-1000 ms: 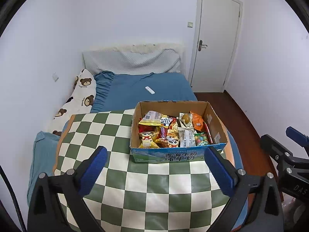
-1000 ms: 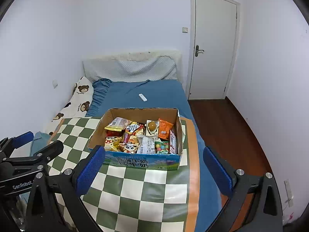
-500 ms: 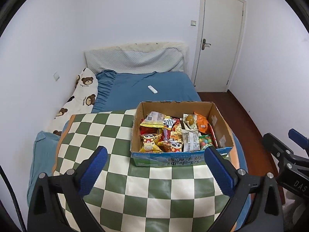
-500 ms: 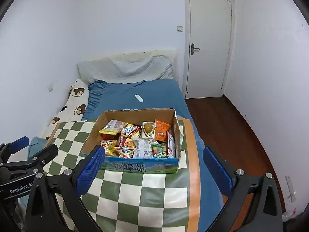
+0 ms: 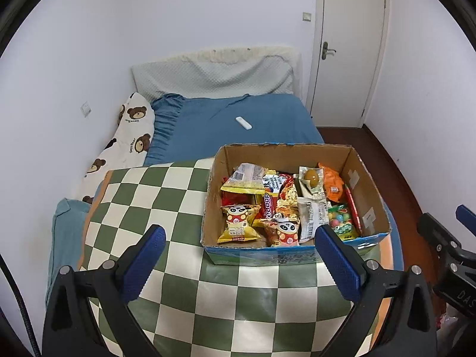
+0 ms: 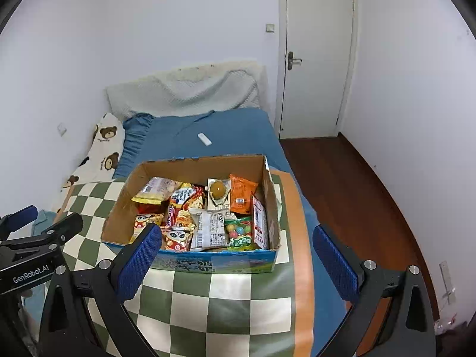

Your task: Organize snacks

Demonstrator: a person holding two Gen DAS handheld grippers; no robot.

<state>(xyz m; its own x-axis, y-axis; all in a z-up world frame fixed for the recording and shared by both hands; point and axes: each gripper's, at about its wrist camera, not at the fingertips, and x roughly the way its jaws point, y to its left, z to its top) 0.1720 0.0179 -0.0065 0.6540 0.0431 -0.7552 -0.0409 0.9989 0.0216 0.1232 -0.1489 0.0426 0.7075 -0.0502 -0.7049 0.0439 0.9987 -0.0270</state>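
Left wrist view: left gripper (image 5: 236, 255) spread wide, nothing held, hovering above the checked mat (image 5: 166, 196) just short of the cardboard box (image 5: 285, 151). Snacks (image 5: 285, 205) are all inside it, crinkly foil and plastic packs jumbled together, probably dumped in loose for sorting. Box is open-topped, corrugated, w/ a glossy printed front.

Right wrist view: right gripper (image 6: 236, 255) equally wide, empty, near the box's front wall (image 6: 214, 263). Mat looks smooth, wipeable, orange-edged, likely laid over the soft blue bed (image 6: 238, 131) as a flat work surface

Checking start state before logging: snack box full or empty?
Full. The cardboard box is open-topped, with snack packets covering its floor; both grippers are outside it.
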